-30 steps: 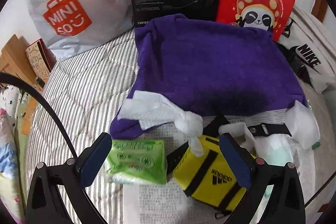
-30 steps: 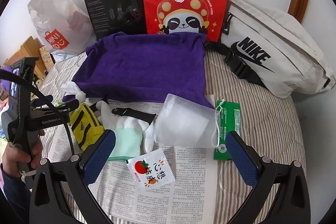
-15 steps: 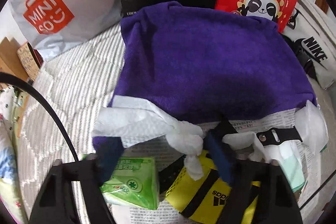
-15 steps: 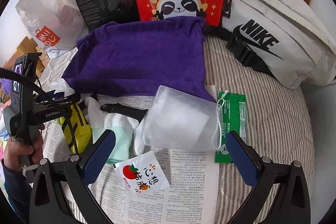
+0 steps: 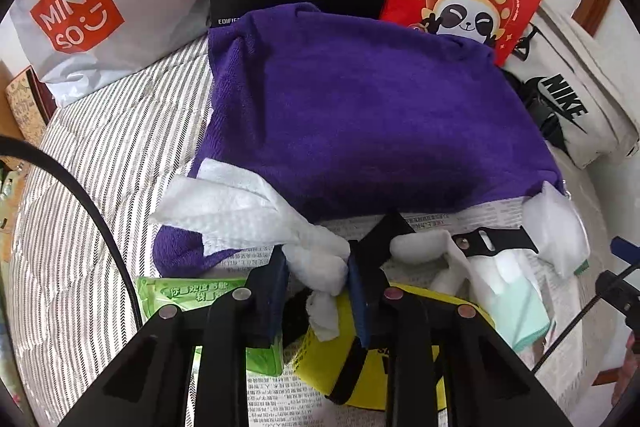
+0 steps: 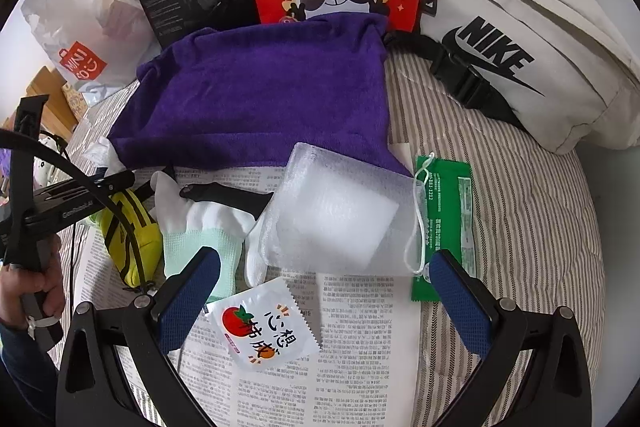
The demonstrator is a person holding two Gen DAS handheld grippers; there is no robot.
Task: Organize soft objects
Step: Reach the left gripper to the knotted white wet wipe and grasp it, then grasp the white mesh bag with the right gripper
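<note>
Only the left wrist view shows the left hand-held gripper [image 5: 316,287], its jaws just closed, clamping the white tissue [image 5: 256,211] beside the purple towel [image 5: 368,115] on the bed; a second ago they straddled it. The right hand-held gripper [image 6: 324,291] gapes over the foam pouch [image 6: 340,215].

The crumpled white tissue [image 5: 248,211] lay across the near left corner of the purple towel [image 5: 372,119] — its twisted end pinched between blue pads. A white-and-mint glove [image 6: 200,227] and bubble-wrap pouch [image 6: 336,215] rested flat on newspaper.
</note>
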